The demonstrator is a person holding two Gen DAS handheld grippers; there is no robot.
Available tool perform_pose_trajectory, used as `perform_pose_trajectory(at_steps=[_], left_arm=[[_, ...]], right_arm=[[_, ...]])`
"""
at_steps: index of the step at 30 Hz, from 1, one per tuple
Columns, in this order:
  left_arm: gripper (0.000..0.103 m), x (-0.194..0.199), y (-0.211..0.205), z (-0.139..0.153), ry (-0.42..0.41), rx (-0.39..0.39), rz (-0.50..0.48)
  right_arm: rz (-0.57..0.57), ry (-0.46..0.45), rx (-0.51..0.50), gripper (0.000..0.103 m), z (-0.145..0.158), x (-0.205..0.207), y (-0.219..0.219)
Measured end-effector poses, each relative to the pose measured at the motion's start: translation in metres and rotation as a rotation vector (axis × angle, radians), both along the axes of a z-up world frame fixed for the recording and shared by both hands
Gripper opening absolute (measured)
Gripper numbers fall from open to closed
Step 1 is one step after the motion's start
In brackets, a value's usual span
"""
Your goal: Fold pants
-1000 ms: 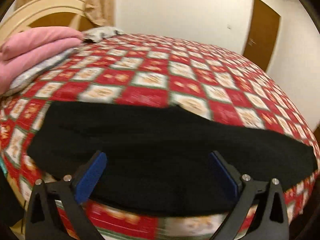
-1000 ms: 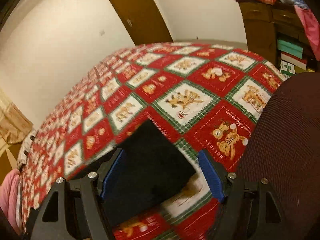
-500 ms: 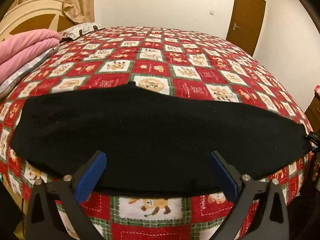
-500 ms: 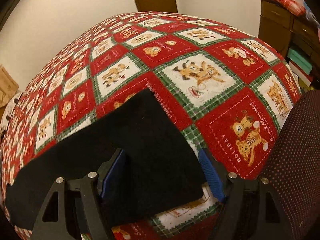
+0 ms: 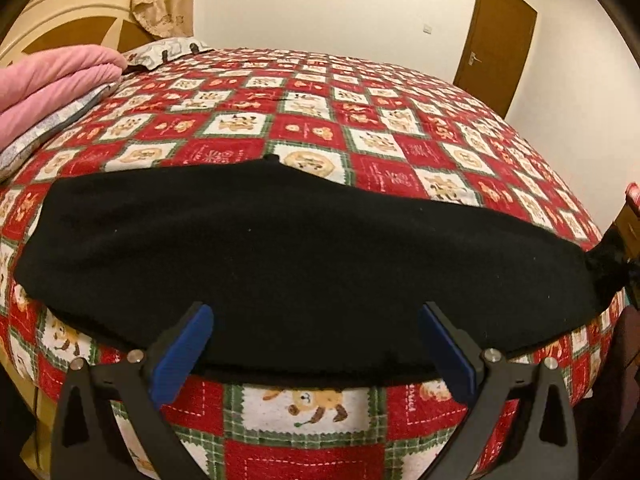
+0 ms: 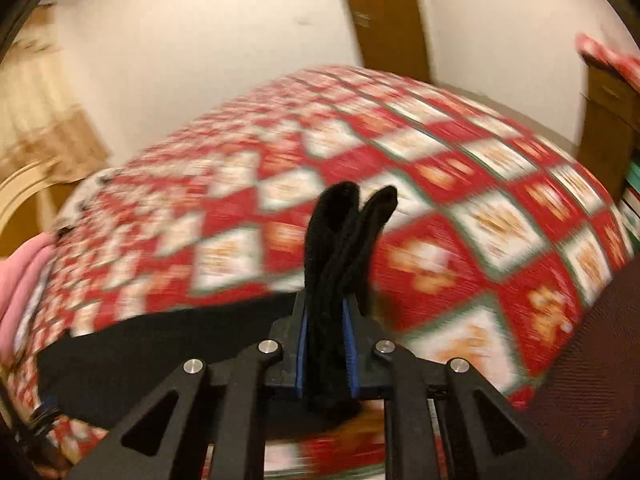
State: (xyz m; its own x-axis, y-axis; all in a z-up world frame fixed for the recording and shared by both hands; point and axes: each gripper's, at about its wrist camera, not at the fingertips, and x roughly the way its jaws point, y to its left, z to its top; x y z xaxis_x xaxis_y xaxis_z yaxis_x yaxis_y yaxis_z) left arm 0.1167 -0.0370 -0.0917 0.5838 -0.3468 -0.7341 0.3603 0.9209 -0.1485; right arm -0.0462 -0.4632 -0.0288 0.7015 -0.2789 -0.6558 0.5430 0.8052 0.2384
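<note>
1. Right claw of mine is closing on one bunched end of the black pants.
2. Left claw stands wide, holding nothing.
3. One pair of pants lies across the bed.

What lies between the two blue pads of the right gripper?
A bunched end of the black fabric pants, pinched between the closing right gripper, as the right wrist view shows.

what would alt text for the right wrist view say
Black right tongs with blue pads are closing on a bunched end of black fabric pants, lifted above a bed's red-and-white checked holiday cover. The background is motion-blurred.
</note>
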Motion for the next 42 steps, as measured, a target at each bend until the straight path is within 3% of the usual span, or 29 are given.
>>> perform_pose_trajectory(at_steps=[5,11,15,20,21,24,25,27,30,34,36,38,39,40,41,42], left_arm=[[0.103,0.002,0.004,-0.004,0.012,-0.011,0.002],[0.103,0.005,0.014,-0.006,0.020,-0.025,0.021],[0.103,0.008,0.023,-0.006,0.020,-0.032,0.040],[0.103,0.014,0.034,-0.012,0.046,-0.047,0.071],[0.103,0.015,0.035,-0.013,0.051,-0.050,0.073],[0.103,0.017,0.036,-0.015,0.059,-0.057,0.076],[0.103,0.017,0.036,-0.015,0.057,-0.056,0.075],[0.103,0.017,0.035,-0.015,0.053,-0.051,0.071],[0.103,0.017,0.036,-0.012,0.040,-0.042,0.072],[0.103,0.018,0.038,-0.005,0.012,-0.031,0.074],[0.103,0.019,0.036,0.001,-0.019,-0.018,0.068],[0.103,0.020,0.030,0.007,-0.045,-0.008,0.047],[0.103,0.020,0.025,0.011,-0.060,-0.005,0.032],[0.103,0.020,0.018,0.015,-0.079,-0.005,0.010],[0.103,0.021,0.010,0.020,-0.094,-0.008,-0.010],[0.103,0.022,0.004,0.024,-0.104,-0.012,-0.023]], right_arm=[[0.199,-0.056,0.003,0.016,0.016,0.046,0.078],[0.414,-0.016,-0.002,0.016,-0.018,0.108,0.180],[0.476,0.033,-0.080,0.016,-0.047,0.128,0.228],[0.496,0.039,-0.116,0.018,-0.070,0.132,0.253],[0.496,0.032,-0.136,0.027,-0.071,0.131,0.258],[0.540,-0.009,-0.132,0.067,-0.072,0.128,0.271],[0.552,-0.021,-0.126,0.074,-0.070,0.128,0.273],[0.598,-0.046,-0.113,0.075,-0.070,0.125,0.284],[0.662,-0.085,-0.054,0.075,-0.064,0.119,0.289],[0.724,-0.180,0.128,0.075,-0.047,0.094,0.268],[0.661,-0.231,0.148,0.074,-0.038,0.077,0.245],[0.528,-0.238,0.088,0.074,-0.031,0.065,0.218],[0.456,-0.211,0.053,0.070,-0.031,0.062,0.202],[0.415,-0.180,0.048,0.042,-0.033,0.061,0.187],[0.401,-0.158,0.059,0.027,-0.037,0.062,0.179],[0.387,-0.119,0.074,0.018,-0.044,0.063,0.170]])
